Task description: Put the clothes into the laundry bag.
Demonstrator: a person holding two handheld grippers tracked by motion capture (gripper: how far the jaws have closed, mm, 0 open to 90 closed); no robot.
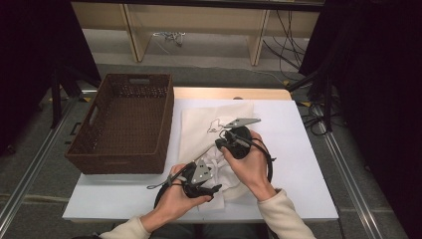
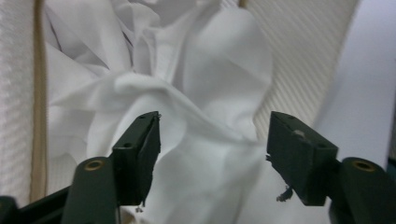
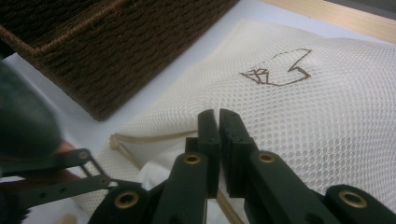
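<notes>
Lying crumpled on the bench (image 1: pixel 298 149), the white cloth (image 2: pixel 205 116) sits between the left hand-held gripper's (image 2: pixel 212 154) released jaws; the right hand-held gripper (image 3: pixel 218 122) is clenched on the mesh bag's (image 3: pixel 299 116) edge beside the basket (image 1: pixel 124 119).

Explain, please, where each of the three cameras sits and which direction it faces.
High view: above the person's side, looking forward and down on the table; both forearms, left gripper and right gripper show.
Left gripper view: on the left gripper, facing the white cloth; open jaws.
Right gripper view: on the right gripper, facing the mesh bag and basket; shut jaws.
Shared: the bag.
</notes>
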